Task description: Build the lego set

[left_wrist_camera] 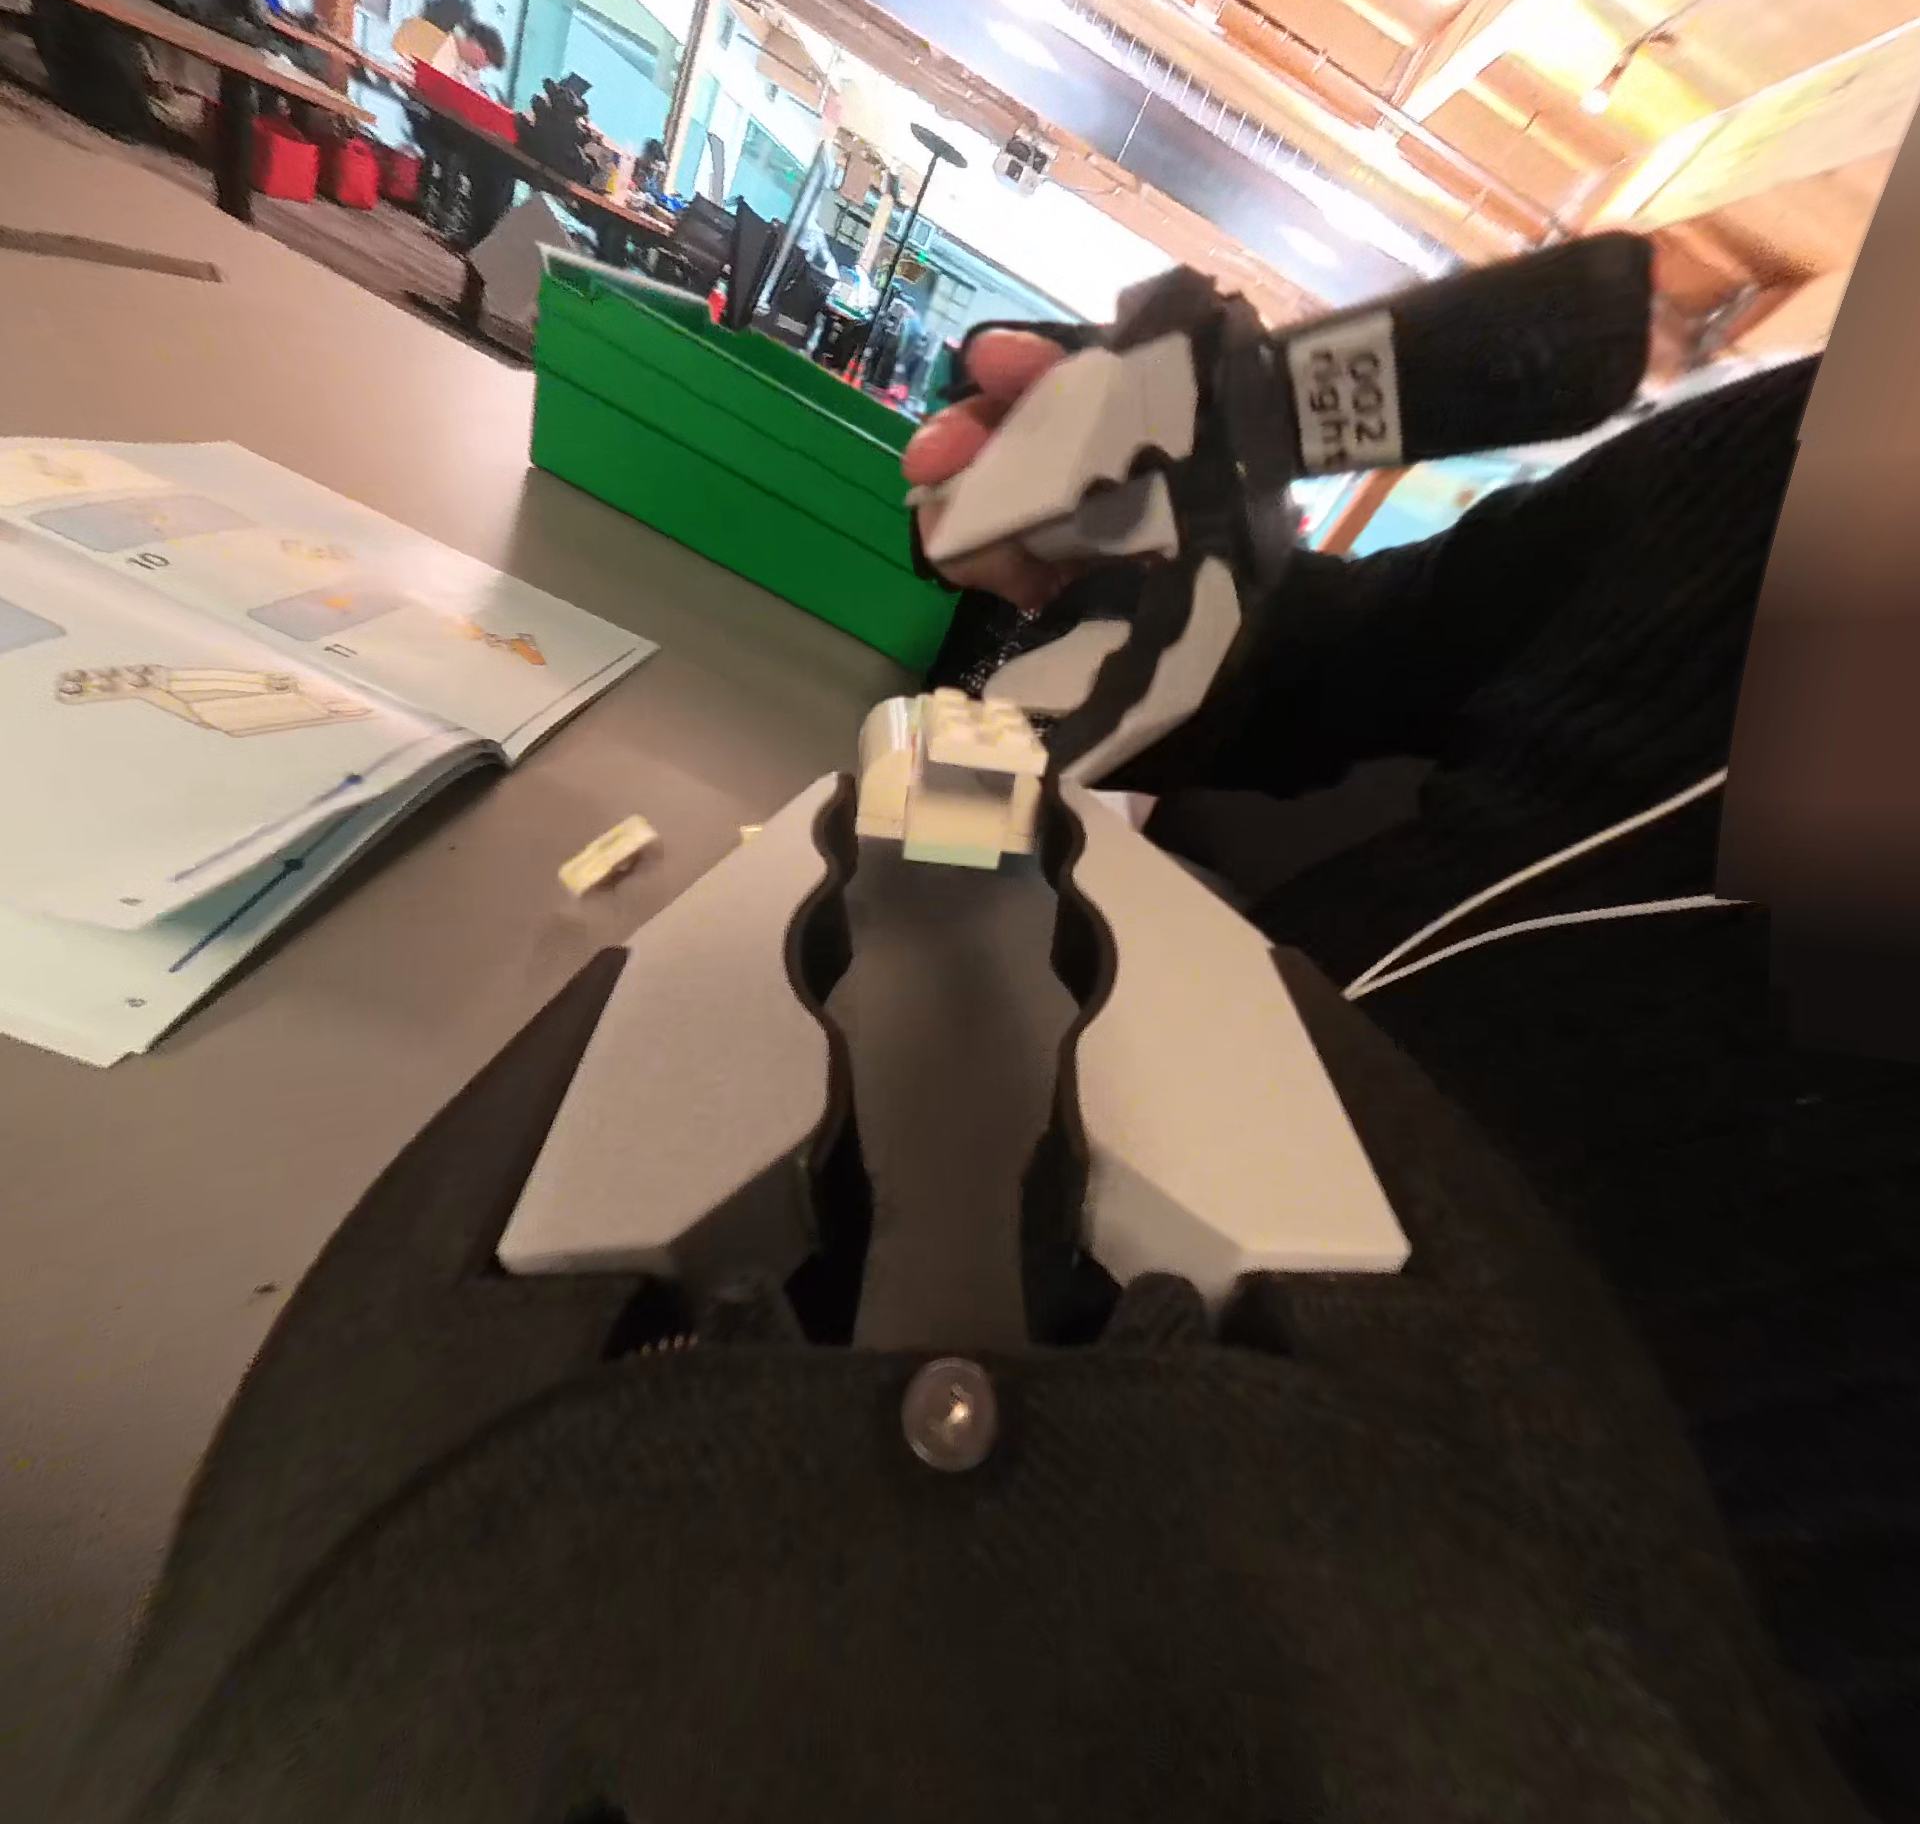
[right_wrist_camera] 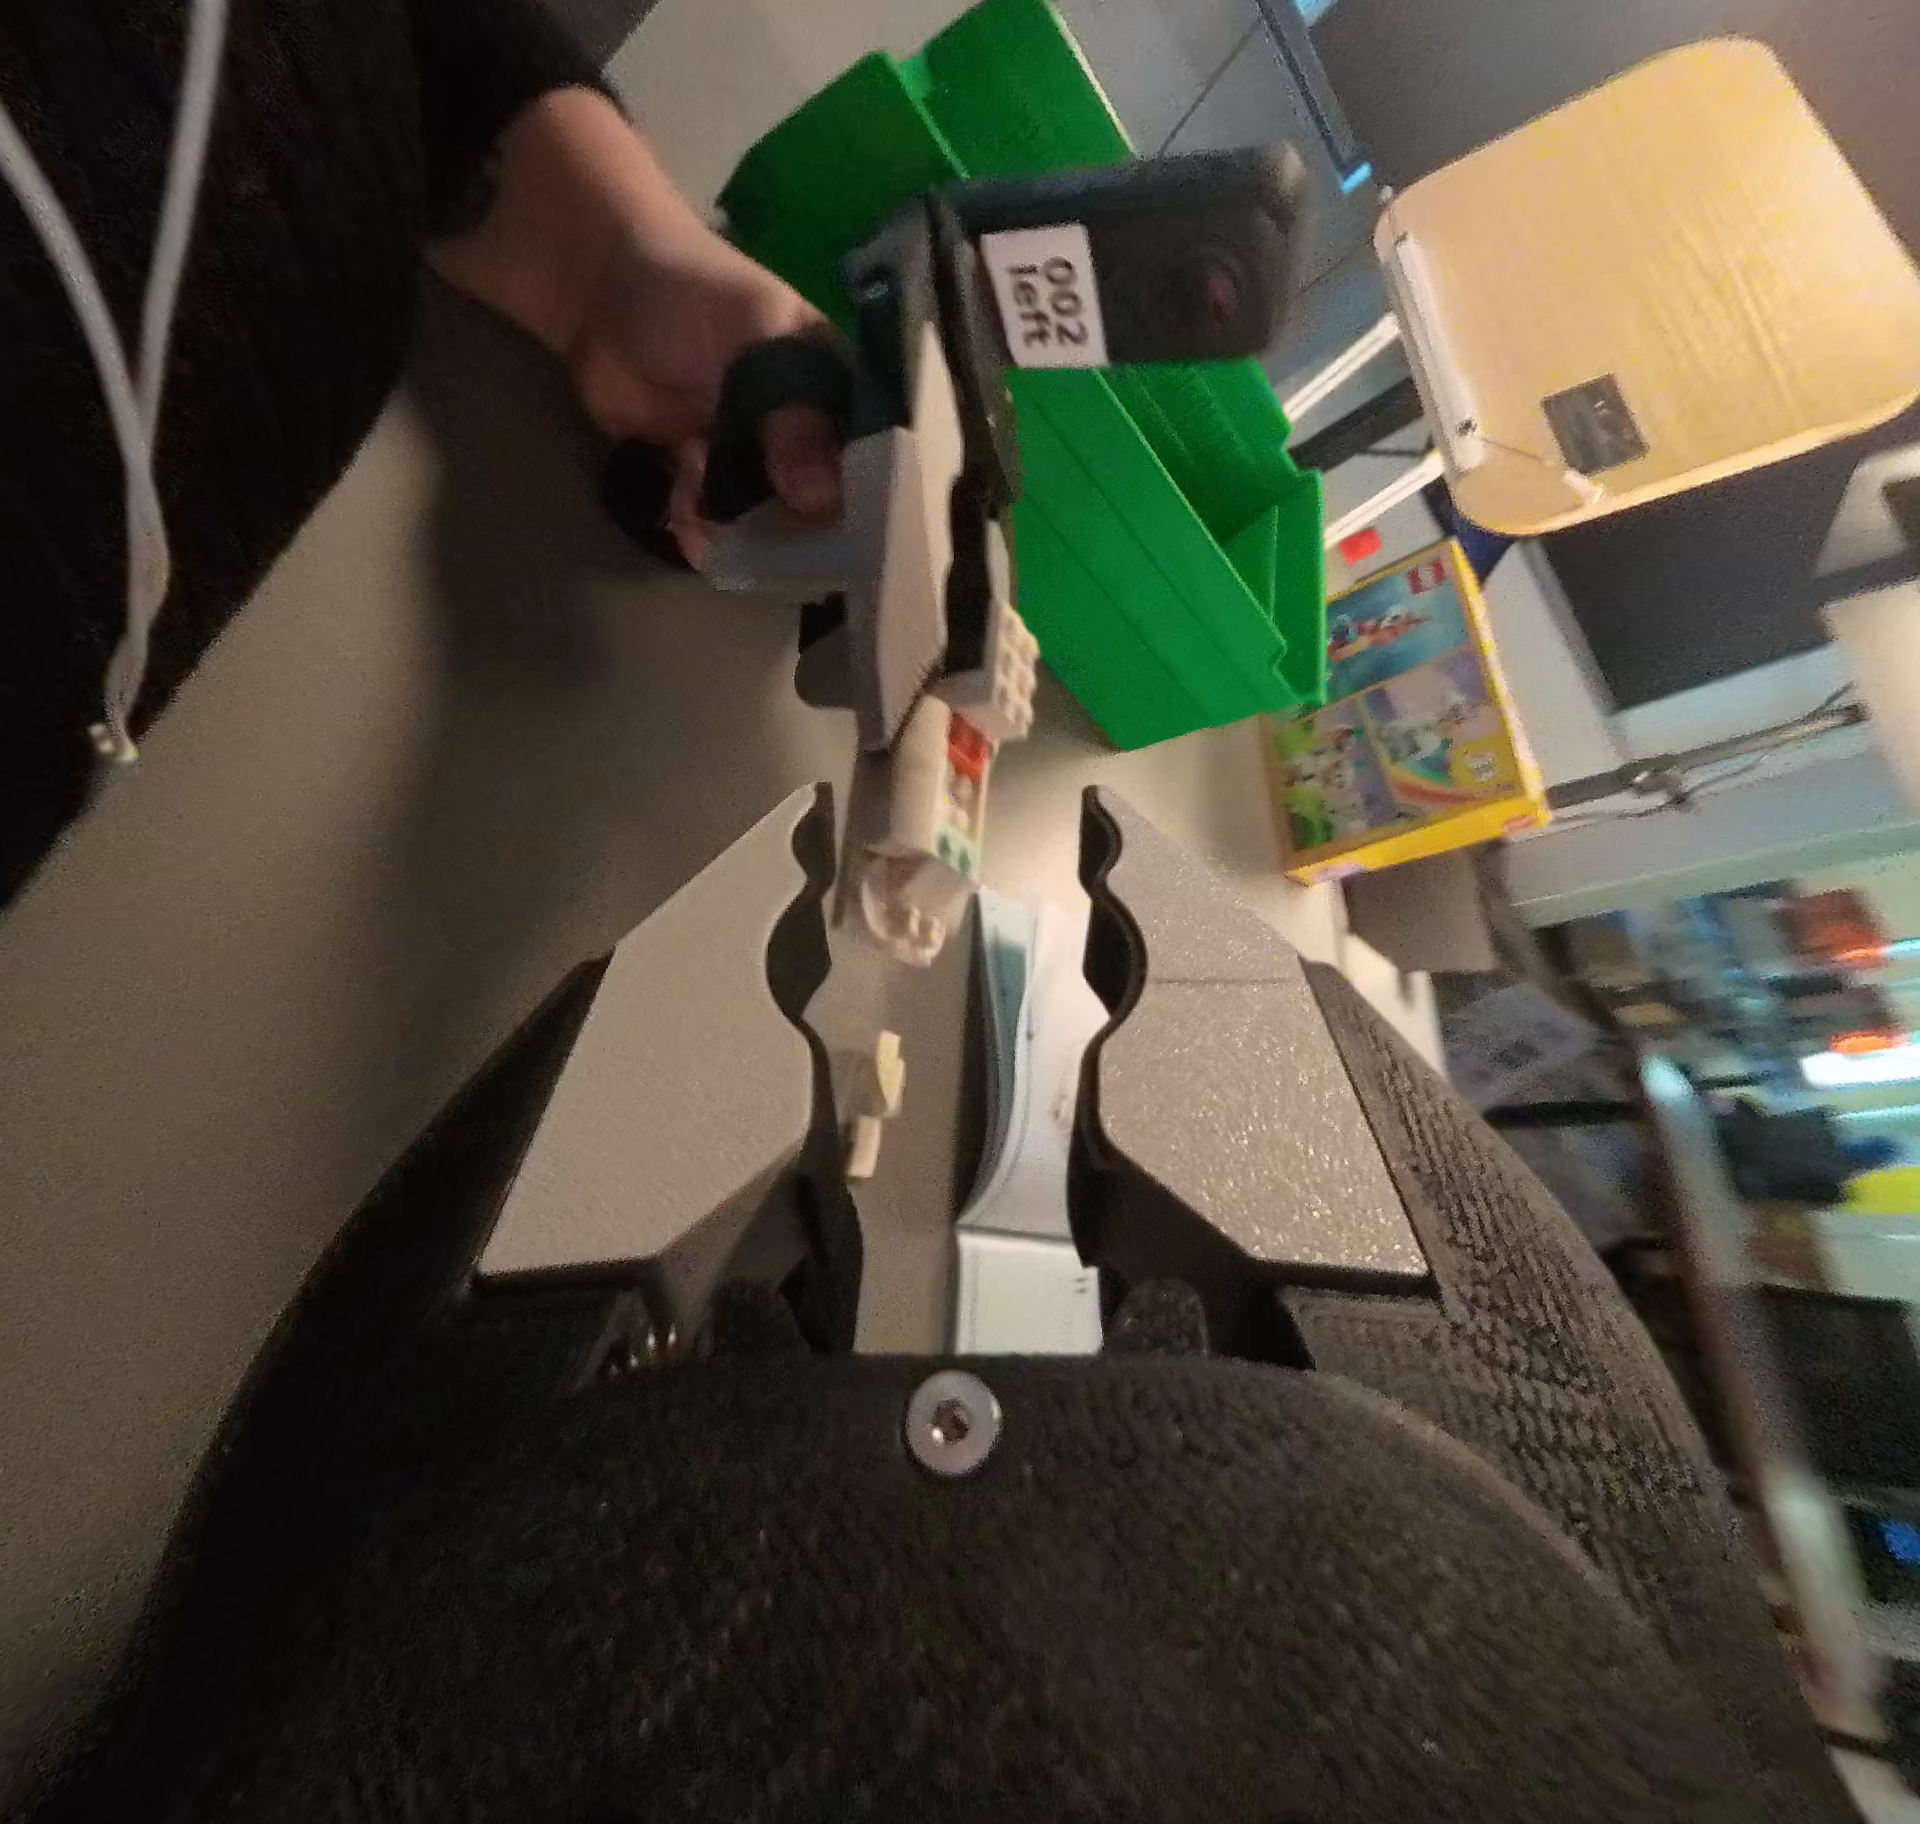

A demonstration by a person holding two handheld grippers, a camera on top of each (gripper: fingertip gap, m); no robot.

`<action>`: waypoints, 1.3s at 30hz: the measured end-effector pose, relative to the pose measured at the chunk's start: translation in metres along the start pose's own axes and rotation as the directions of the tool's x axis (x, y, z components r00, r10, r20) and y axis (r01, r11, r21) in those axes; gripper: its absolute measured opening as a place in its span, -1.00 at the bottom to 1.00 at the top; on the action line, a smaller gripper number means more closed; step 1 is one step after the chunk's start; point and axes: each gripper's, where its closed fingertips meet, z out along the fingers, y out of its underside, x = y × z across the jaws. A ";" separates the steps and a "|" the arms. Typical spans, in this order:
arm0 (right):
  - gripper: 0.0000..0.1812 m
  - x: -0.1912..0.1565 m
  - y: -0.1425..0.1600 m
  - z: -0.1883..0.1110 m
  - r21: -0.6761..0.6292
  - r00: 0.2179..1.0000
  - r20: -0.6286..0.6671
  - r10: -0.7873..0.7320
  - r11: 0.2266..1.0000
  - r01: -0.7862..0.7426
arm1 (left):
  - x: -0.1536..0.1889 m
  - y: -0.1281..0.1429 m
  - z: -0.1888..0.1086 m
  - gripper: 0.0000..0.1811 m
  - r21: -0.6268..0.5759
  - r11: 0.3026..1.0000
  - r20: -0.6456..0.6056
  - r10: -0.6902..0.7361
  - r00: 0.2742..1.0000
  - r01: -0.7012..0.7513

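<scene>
My left gripper (left_wrist_camera: 948, 810) is shut on a small white lego assembly (left_wrist_camera: 956, 782) with studs on top and holds it above the grey table. In the right wrist view the assembly (right_wrist_camera: 914, 818) hangs from the left gripper (right_wrist_camera: 951, 699) and shows red and green pieces. My right gripper (right_wrist_camera: 956, 824) is open and empty. Its tips stand at either side of the assembly's lower end, with the left finger (right_wrist_camera: 727, 995) close beside it. In the left wrist view the right gripper (left_wrist_camera: 966, 621) hovers open just behind and above the assembly.
An open instruction booklet (left_wrist_camera: 260, 694) lies on the table (left_wrist_camera: 312, 1203) to the left. A loose white piece (left_wrist_camera: 611, 855) lies beside it. A green bin (left_wrist_camera: 727, 465) stands behind. A colourful lego box (right_wrist_camera: 1392, 725) stands past the bin. A person's dark sleeve (left_wrist_camera: 1507, 631) is at the right. Less than 4 cm separates the two grippers' tips.
</scene>
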 end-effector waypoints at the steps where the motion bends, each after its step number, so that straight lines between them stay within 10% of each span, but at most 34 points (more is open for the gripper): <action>1: -0.50 0.003 0.005 -0.002 0.004 0.997 0.015 0.077 0.997 -0.078 | 0.000 0.000 -0.002 -0.62 -0.002 0.999 0.028 0.048 0.998 -0.048; 6: -0.54 0.007 0.051 -0.001 -0.105 0.826 0.098 0.556 0.831 -0.547 | -0.001 0.011 0.000 -0.62 -0.111 0.962 0.122 0.263 0.957 -0.251; 12: -0.73 -0.023 0.100 0.006 -0.347 0.630 0.137 0.765 0.632 -0.692 | 0.000 0.014 0.003 -0.62 -0.137 0.948 0.114 0.305 0.946 -0.289; 17: -0.68 -0.030 0.116 0.012 -0.391 0.815 0.189 0.548 0.803 -0.450 | 0.001 0.014 0.002 -0.62 -0.132 0.952 0.106 0.292 0.951 -0.277; 26: -1.00 -0.028 0.133 0.019 -0.404 0.812 0.353 0.464 0.859 -0.316 | 0.001 0.015 0.003 -0.62 -0.140 0.951 0.098 0.292 0.951 -0.277; 39: -0.82 -0.033 0.123 -0.007 -0.401 0.756 0.380 0.533 0.831 -0.385 | 0.001 0.014 0.002 -0.62 -0.131 0.952 0.098 0.291 0.952 -0.277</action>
